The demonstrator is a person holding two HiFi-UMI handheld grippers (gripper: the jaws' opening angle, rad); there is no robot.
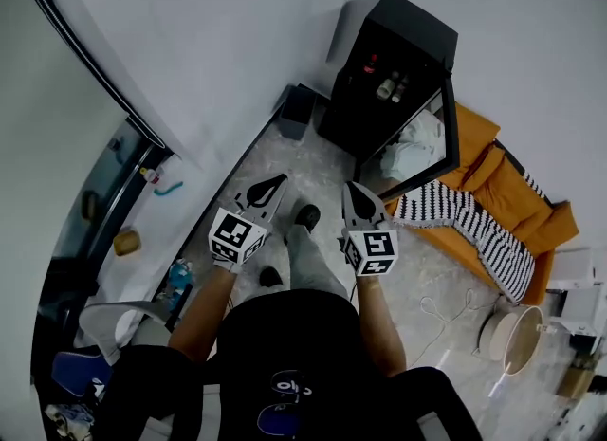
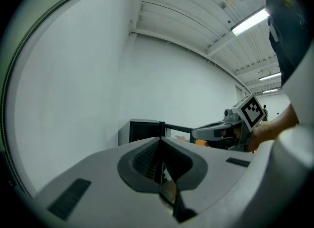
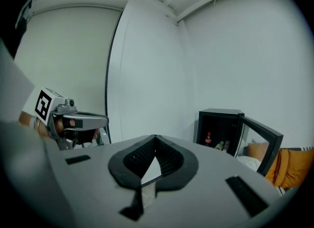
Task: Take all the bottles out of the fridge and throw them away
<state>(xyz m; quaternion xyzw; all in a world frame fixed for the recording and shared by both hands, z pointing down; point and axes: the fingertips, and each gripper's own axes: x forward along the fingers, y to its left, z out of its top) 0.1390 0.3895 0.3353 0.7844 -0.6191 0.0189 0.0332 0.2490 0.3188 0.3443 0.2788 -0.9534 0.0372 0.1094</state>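
Bottles (image 1: 389, 85) are sitting inside the open fridge (image 1: 408, 27), well ahead across the floor. None is looking removed yet. Both the left gripper (image 1: 275, 183) and the right gripper (image 1: 353, 190) are pointing that way, closed and empty.

Count from here:
- 1 black fridge (image 1: 398, 45), door open.
- 3 bottles (image 1: 386, 85) showing inside: 1 red-capped bottle (image 3: 208, 139) standing, 2 pale bottles (image 3: 223, 146) beside it.
- 2 claws: left claw (image 1: 268, 187), right claw (image 1: 357, 197), 1 marker cube on each.
- 1 dark bin (image 1: 295, 112) just beside the fridge.
- 1 round basket (image 1: 517, 338), lower right of the head view.
- 1 orange sofa (image 1: 531, 207) with 1 striped blanket (image 1: 474, 226) on it.
- 2 shoes (image 1: 305, 215) on the floor.
- 3 tube lights (image 2: 250, 21) on the ceiling in the left gripper view.
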